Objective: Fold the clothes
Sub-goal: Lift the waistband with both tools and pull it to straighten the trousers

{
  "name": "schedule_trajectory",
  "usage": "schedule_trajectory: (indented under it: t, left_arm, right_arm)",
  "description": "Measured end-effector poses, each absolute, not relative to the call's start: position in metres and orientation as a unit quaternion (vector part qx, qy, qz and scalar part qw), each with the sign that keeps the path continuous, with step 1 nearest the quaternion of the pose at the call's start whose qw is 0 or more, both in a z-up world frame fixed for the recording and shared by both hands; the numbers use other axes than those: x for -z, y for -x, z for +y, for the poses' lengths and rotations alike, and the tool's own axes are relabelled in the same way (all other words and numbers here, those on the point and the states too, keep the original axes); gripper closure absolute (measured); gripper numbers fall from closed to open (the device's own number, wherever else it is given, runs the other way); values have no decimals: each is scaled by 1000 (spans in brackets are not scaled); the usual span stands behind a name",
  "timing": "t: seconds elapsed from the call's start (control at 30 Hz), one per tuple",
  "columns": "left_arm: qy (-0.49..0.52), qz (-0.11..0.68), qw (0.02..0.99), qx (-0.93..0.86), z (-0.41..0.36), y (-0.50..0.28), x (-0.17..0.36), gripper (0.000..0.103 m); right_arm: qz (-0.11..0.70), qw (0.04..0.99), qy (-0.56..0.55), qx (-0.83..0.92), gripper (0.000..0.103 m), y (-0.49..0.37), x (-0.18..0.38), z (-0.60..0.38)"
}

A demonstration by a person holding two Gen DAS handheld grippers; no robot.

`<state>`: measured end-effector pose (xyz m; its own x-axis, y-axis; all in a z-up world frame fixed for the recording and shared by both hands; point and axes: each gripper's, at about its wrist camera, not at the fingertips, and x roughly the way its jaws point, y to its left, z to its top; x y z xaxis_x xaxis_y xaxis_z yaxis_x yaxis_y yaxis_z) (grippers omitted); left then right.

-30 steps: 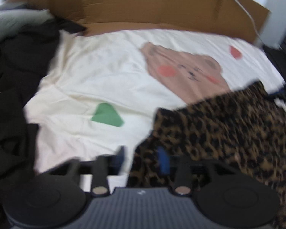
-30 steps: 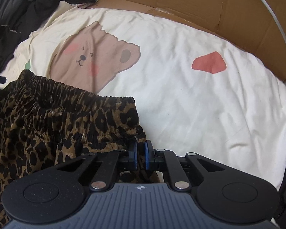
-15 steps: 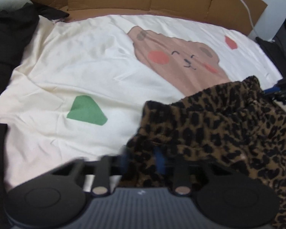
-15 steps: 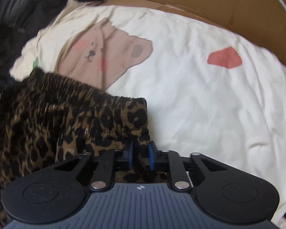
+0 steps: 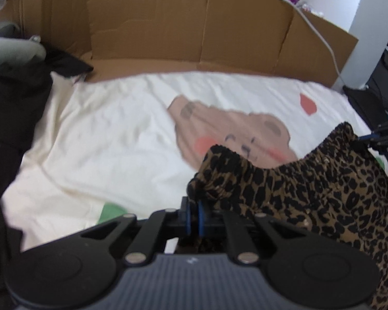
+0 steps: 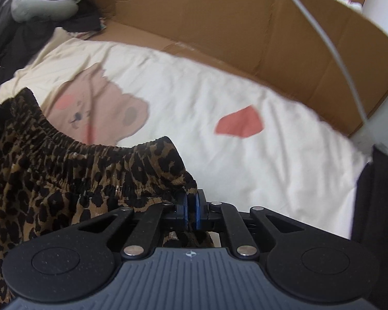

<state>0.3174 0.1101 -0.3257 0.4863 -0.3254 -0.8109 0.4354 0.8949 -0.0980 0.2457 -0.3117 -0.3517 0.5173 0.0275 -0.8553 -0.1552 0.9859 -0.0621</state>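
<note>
While no writing reads, left claw (image 5: 193, 215) and right claw (image 6: 190, 211) pinch the leopard-print garment (image 5: 310, 193).

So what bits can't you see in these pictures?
- Leopard garment: its lower part runs off the left-wrist view's bottom and right edges, so what it is stays unclear.
- Green patch on the blanket: mostly behind the left claw.
- Bear face: blurred, partly covered.

Matt leopard-print cloth garment (image 5: 310, 193), gathered waistband
</note>
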Motion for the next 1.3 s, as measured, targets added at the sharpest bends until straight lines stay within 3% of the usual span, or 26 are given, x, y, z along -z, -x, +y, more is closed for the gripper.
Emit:
schedule_trajectory:
  t: [0.57, 0.9, 1.0, 1.03, 1.1, 1.13, 1.3]
  left_arm:
    - [-87, 413, 880, 219, 67, -390, 307, 97]
    - [-101, 448, 867, 194, 53, -415, 342, 95]
    - [-118, 483, 849, 180, 51, -415, 359, 86]
    - [-122, 489, 844, 183, 53, -412, 361, 80]
    - [-130, 490, 840, 192, 60, -405, 362, 60]
    - [-134, 490, 841, 188, 66, -401, 361, 52]
    - [-122, 512, 835, 160, 103, -380, 357, 51]
  right_arm:
    - [462, 879, 118, 11, 100, -320, 316, -326]
    - [496, 861, 116, 17, 98, -344, 356, -326]
    - [508, 854, 111, 19, 94, -339, 369, -329]
    - [508, 853, 115, 19, 89, -334, 370, -330]
    - [507, 854, 113, 13, 75, -324, 368, -337]
    - [507, 855, 108, 7, 74, -318, 366, -342]
    - [515, 855, 57, 13, 74, -287, 356, -372]
